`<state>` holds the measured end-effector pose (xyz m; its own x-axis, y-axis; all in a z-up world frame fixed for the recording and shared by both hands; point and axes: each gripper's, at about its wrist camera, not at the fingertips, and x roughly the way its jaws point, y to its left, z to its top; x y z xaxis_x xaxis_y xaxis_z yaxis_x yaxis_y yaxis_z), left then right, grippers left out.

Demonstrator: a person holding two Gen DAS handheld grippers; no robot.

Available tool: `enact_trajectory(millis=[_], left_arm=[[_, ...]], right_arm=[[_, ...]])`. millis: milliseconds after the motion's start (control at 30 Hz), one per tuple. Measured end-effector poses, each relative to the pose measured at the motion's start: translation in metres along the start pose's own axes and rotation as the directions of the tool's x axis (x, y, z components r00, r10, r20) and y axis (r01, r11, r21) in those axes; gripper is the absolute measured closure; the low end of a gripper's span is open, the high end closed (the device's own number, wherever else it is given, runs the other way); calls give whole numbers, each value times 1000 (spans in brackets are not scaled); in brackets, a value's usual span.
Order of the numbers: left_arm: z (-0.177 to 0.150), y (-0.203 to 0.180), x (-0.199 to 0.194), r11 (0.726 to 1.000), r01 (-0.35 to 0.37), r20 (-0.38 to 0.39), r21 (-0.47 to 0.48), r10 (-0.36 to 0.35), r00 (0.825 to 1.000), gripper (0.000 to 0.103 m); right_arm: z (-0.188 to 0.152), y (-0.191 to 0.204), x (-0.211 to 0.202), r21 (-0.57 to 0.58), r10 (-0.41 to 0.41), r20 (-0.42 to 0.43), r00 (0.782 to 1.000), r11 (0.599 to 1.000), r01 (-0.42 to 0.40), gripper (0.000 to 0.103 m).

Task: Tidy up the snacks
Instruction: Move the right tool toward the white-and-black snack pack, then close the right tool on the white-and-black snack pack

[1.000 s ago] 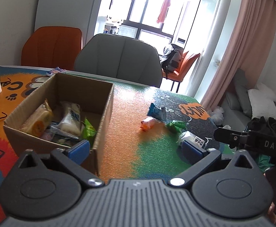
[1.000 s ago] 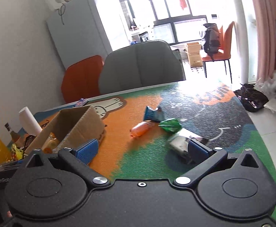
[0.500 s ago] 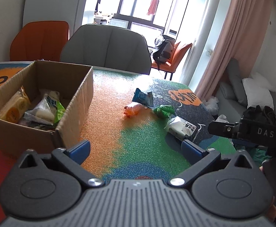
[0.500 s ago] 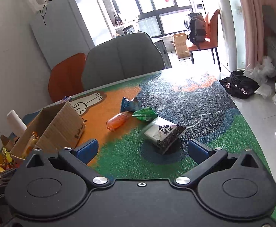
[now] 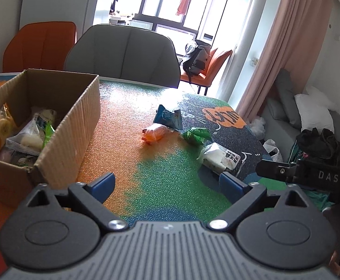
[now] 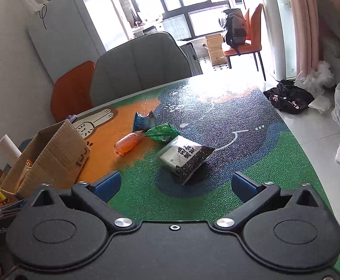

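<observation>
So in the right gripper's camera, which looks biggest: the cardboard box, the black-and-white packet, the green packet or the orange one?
Largest to smallest, as seen:
1. cardboard box
2. black-and-white packet, though it lies nearest the camera
3. green packet and orange packet look alike; I won't rank them.

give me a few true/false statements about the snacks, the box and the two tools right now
1. Both tools are open and hold nothing. True: left tool, right tool.
2. The cardboard box is empty. False: it already holds several packets.
3. Four snacks lie loose on the table mat. True: blue packet, orange packet, green packet, black-and-white packet.
4. The right tool grips the black-and-white packet. False: the packet lies on the mat ahead of the open tool.
</observation>
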<state>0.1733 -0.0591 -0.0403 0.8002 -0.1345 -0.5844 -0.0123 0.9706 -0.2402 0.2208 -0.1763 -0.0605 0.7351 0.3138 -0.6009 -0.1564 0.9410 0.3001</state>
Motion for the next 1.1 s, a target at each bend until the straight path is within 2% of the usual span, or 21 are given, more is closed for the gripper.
enact_trajectory(millis=[300, 533, 733, 867, 1100], left_arm=[[4, 2, 25, 1000, 0, -11, -20, 0, 1000, 14], [7, 2, 40, 999, 6, -17, -33, -7, 1000, 19], [9, 6, 47, 999, 3, -13, -52, -4, 1000, 24], [10, 12, 52, 997, -13, -14, -72, 12, 1000, 31], [12, 23, 61, 993, -23, -17, -112, 22, 1000, 32]], right_arm=[[6, -9, 11, 9, -2, 5, 1000, 1000, 2, 0], [13, -10, 27, 5, 9, -10, 1000, 1000, -9, 7], [24, -3, 45, 3, 14, -20, 1000, 1000, -14, 8], [26, 3, 57, -10, 7, -37, 999, 1000, -7, 9], [25, 17, 79, -58, -45, -53, 998, 997, 41, 13]])
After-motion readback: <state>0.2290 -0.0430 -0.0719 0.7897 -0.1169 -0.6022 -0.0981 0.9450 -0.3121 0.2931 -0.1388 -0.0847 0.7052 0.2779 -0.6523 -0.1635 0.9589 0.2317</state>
